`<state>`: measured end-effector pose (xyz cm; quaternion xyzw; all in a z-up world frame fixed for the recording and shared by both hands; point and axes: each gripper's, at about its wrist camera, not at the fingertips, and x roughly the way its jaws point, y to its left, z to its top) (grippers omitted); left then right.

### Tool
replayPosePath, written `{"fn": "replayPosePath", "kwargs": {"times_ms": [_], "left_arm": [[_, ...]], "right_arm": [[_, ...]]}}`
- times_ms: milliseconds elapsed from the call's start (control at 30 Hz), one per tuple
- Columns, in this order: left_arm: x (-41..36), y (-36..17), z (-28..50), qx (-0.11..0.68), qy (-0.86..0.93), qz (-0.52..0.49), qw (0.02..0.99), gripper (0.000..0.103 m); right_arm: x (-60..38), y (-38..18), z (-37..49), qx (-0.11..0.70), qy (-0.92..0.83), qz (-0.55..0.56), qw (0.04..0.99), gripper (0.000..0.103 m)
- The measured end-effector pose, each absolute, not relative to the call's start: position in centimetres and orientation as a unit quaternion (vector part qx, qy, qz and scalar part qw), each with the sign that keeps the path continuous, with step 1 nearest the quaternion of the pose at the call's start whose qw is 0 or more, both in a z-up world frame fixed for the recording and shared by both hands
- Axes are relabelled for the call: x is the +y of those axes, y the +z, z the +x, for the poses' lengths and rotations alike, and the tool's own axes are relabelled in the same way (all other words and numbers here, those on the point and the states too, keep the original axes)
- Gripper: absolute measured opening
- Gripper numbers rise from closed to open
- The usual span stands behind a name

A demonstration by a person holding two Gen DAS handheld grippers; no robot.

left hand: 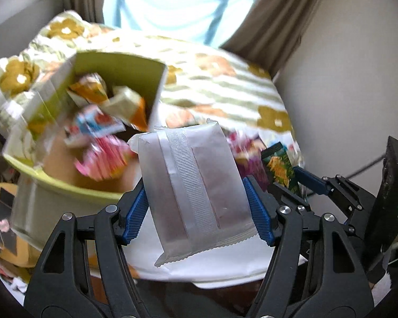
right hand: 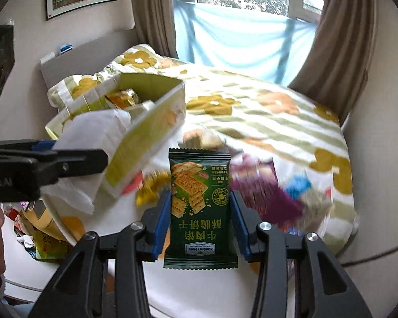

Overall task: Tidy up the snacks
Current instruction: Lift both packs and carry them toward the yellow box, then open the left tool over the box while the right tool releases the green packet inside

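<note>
Left hand-held gripper (left hand: 196,196) clamped on silver snack packet (left hand: 193,185); right hand-held gripper (right hand: 200,217) clamped on green cracker packet (right hand: 200,206). Both raised above bed (right hand: 252,111), beside yellow-green box (left hand: 119,71) holding snacks.

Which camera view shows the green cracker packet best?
The right wrist view: the green cracker packet stands in the middle, sharp and whole, held between the right tongs. In the left wrist view only its upper part shows, small and far right, behind the silver packet in the left tongs.
</note>
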<state>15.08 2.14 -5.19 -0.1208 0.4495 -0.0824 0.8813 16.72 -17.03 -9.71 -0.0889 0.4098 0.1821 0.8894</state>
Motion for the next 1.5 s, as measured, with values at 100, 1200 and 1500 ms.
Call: {"fn": "replayPosePath", "kwargs": {"times_ms": [100,1200,1500], "left_arm": [[4.9,-4.0,16.3,0.437,-0.074,-0.122,0.888,0.066],[22.1,-12.0,23.6,0.515,-0.043,-0.043,0.855,0.103],[22.8,-10.5,22.6,0.502,-0.005,-0.044,0.864,0.103]], "right_arm": [[-15.0,-8.6,18.3,0.411,0.193,-0.073,0.888,0.040],[2.6,-12.3,26.7,0.480,0.201,-0.024,0.854,0.040],[2.6,-12.3,28.4,0.494,0.218,-0.006,0.841,0.043]]}}
